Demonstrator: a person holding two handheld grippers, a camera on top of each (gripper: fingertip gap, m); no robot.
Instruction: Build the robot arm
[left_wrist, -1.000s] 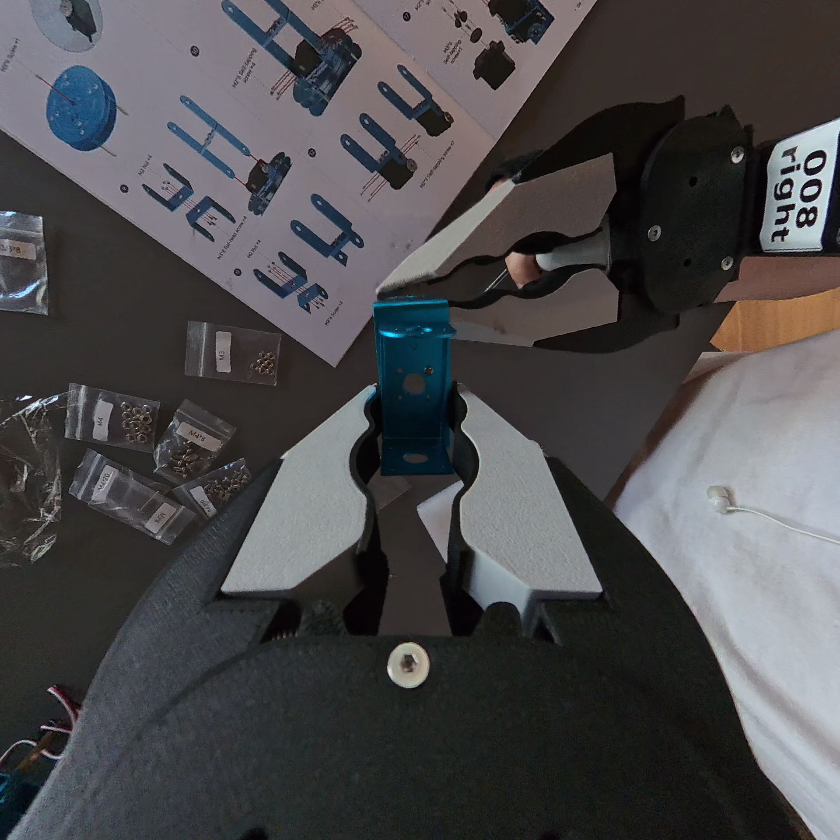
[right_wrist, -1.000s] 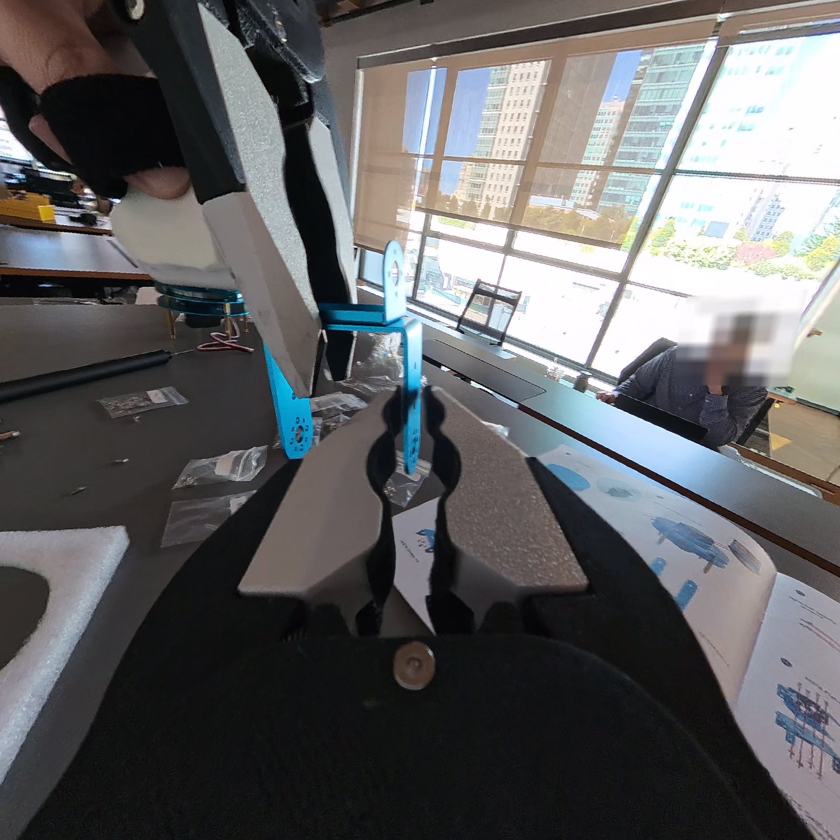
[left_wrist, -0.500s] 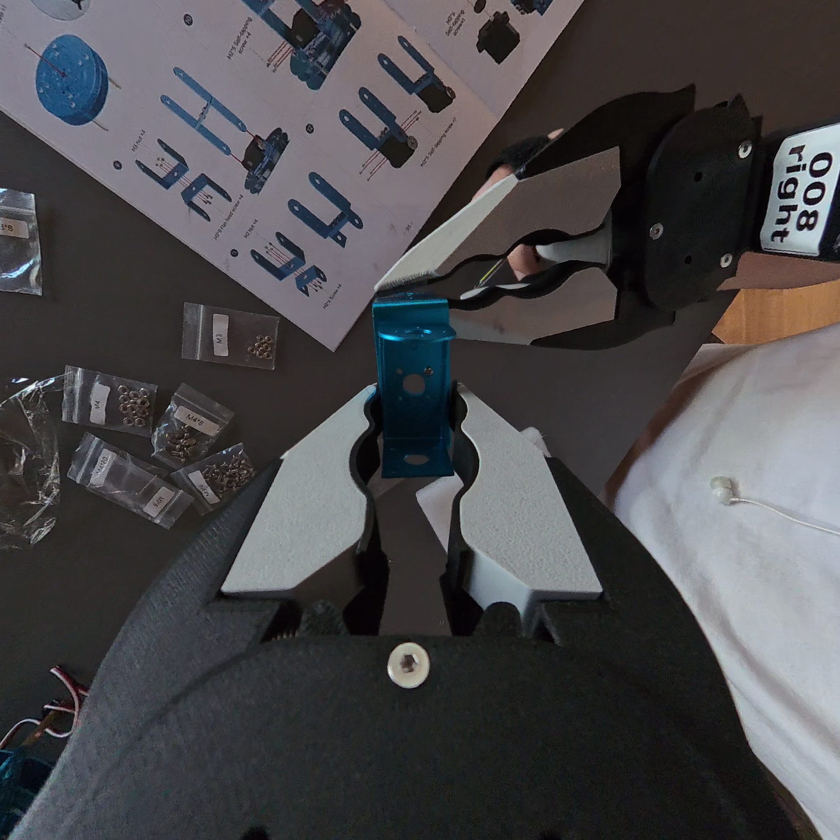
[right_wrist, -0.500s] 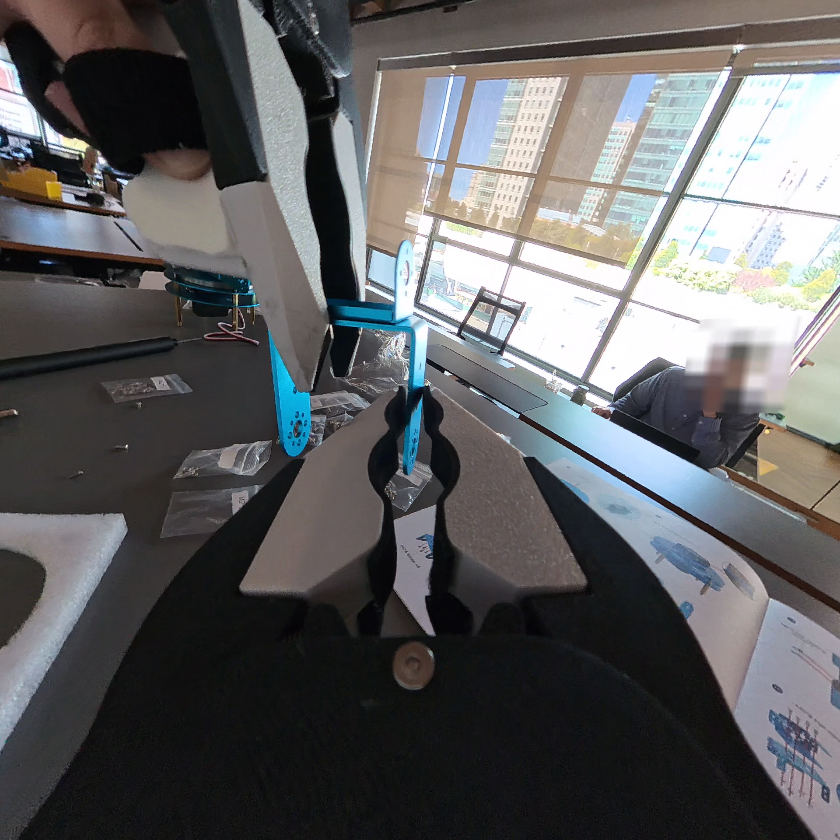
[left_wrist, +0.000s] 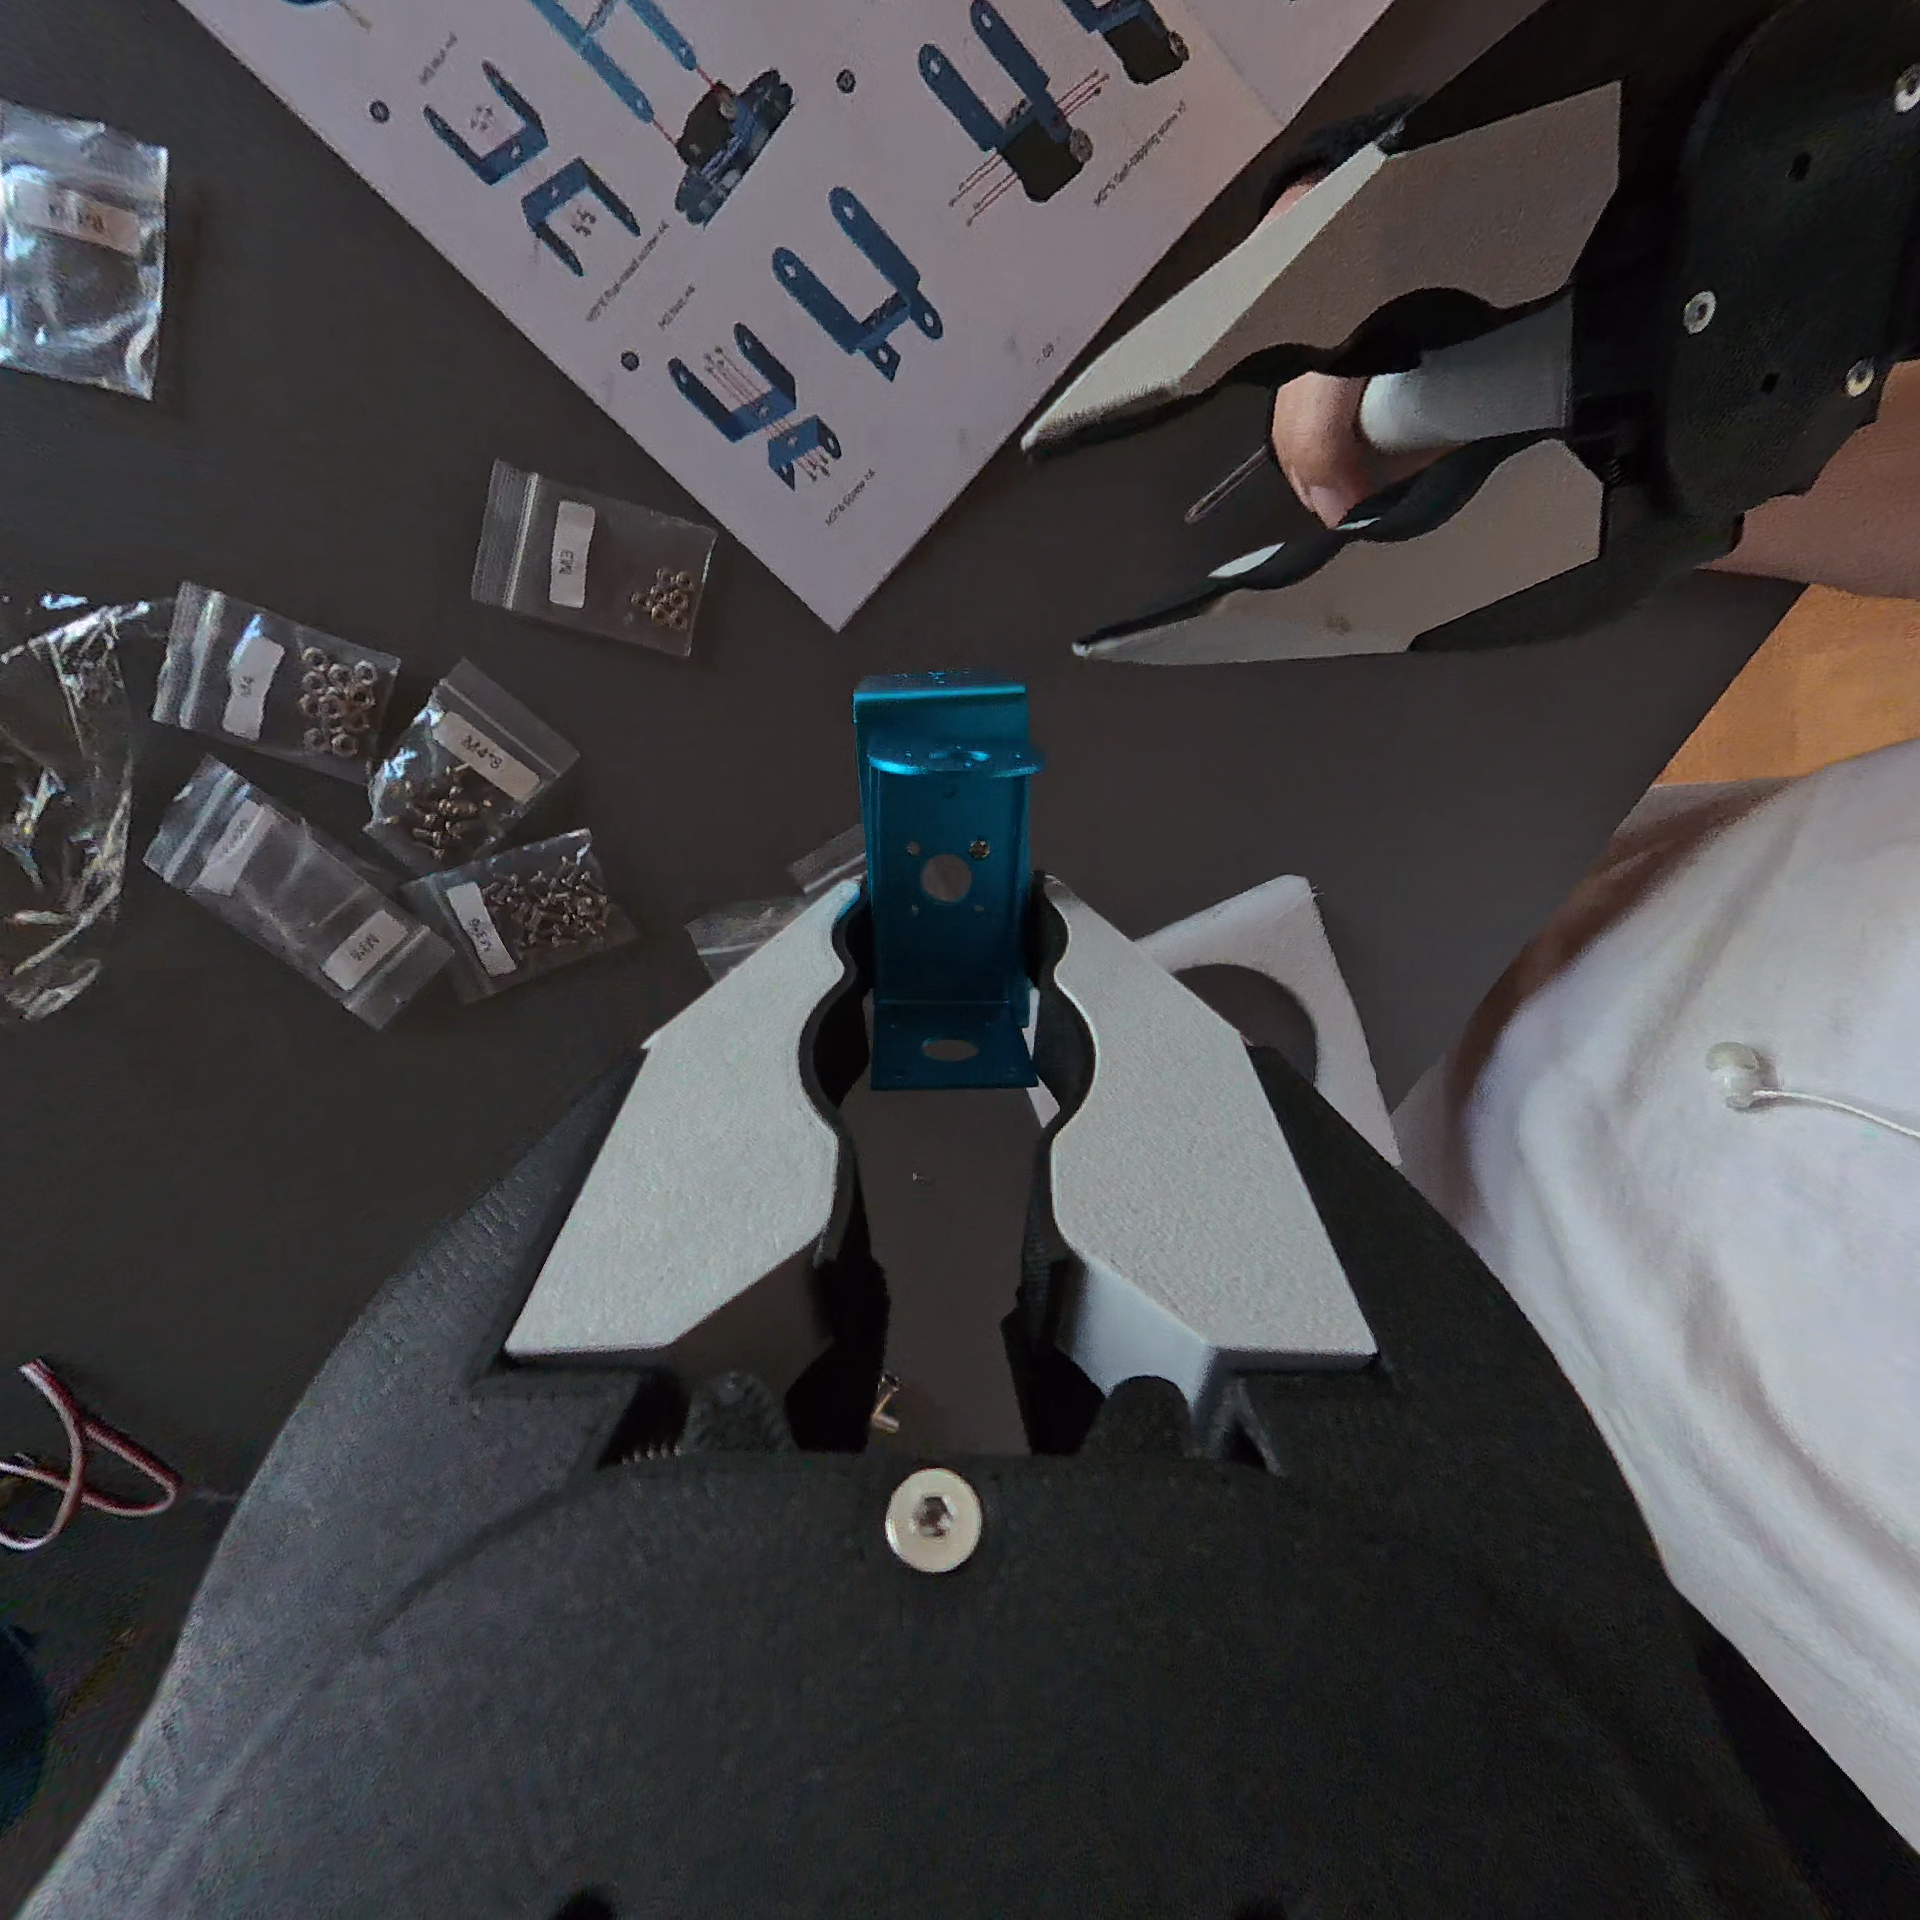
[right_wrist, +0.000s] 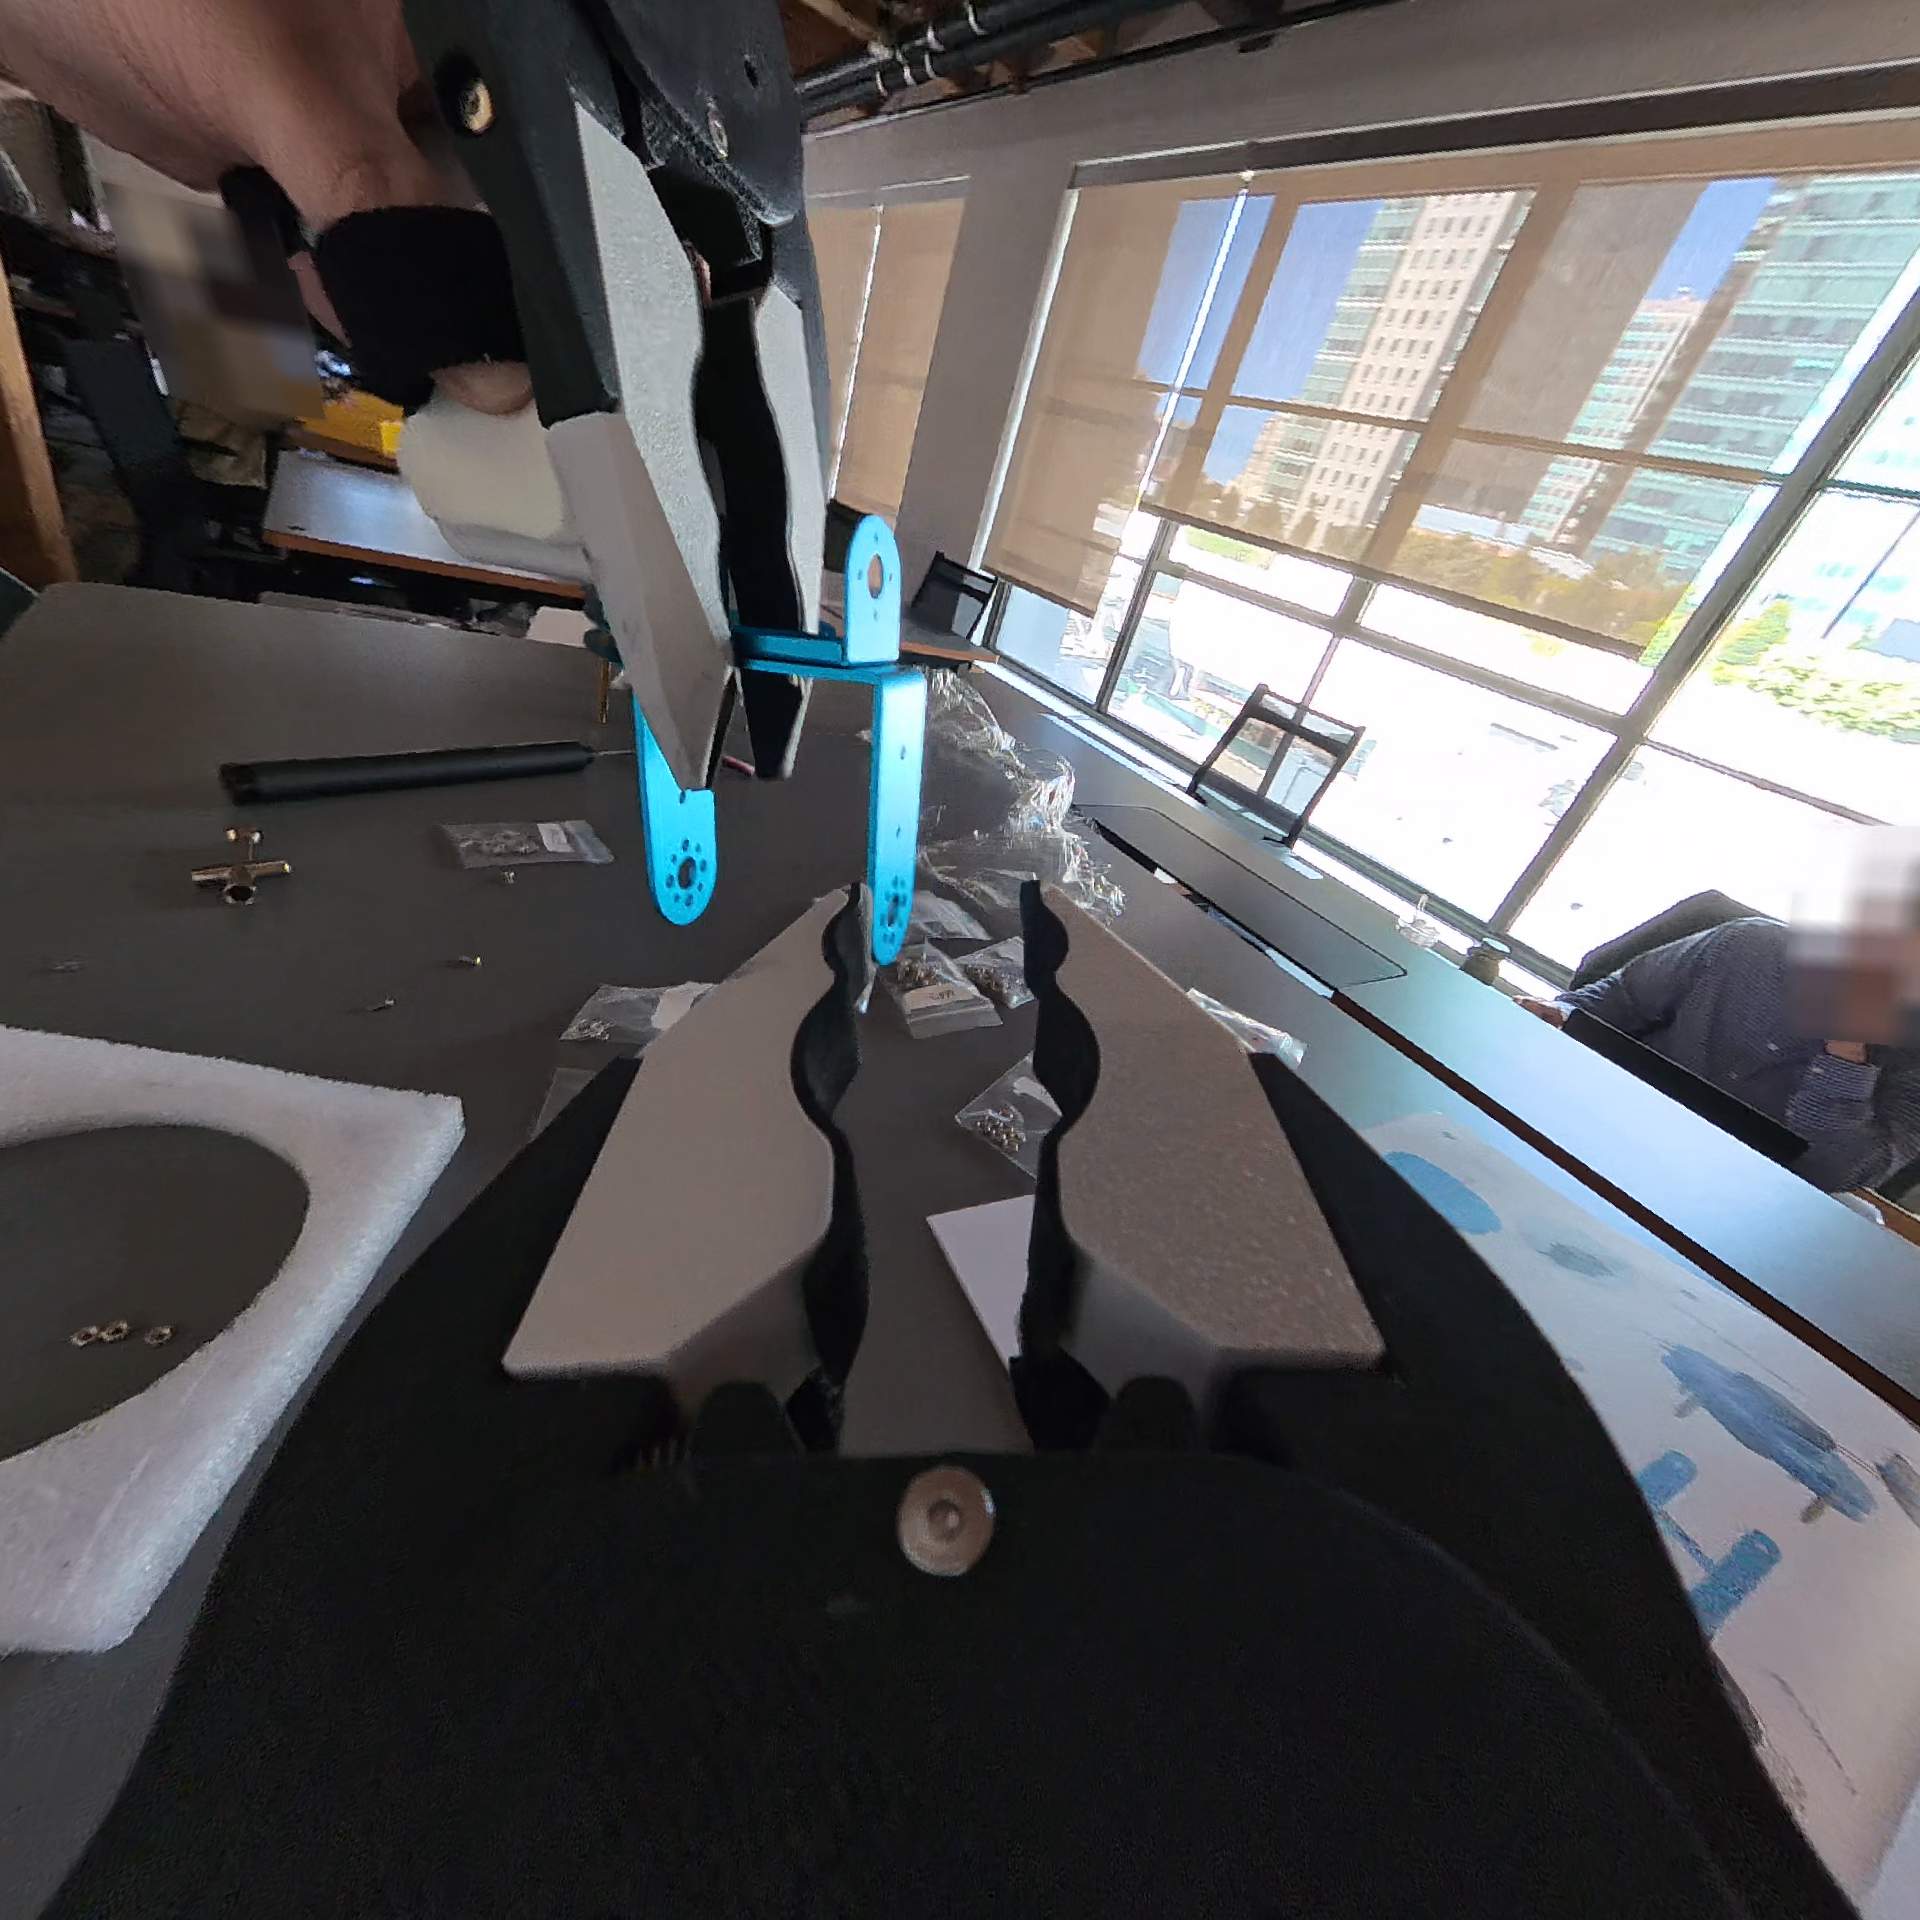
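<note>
My left gripper (left_wrist: 945, 896) is shut on a blue metal U-bracket (left_wrist: 940, 831) and holds it above the dark table. In the right wrist view the left gripper (right_wrist: 740, 764) hangs down from the upper left, with the bracket (right_wrist: 896, 769) clamped at its cross plate and both arms pointing down. My right gripper (right_wrist: 940, 902) is open and empty, its left fingertip just beside the bracket's near arm and apart from it. In the left wrist view the right gripper (left_wrist: 1055, 545) is open at the upper right, clear of the bracket.
A printed instruction sheet (left_wrist: 831, 260) lies at the back. Several small bags of screws and nuts (left_wrist: 468, 779) lie at the left. A white foam block (right_wrist: 208, 1299) with a round cutout, a black rod (right_wrist: 416, 769) and a small cross wrench (right_wrist: 239, 857) are on the table. A person (right_wrist: 1714, 1039) sits at the far right. There is about 6 centimeters between the tips of the two grippers.
My right gripper has opened, let go of the bracket's arm and drawn back from it. My left gripper still holds the bracket.
</note>
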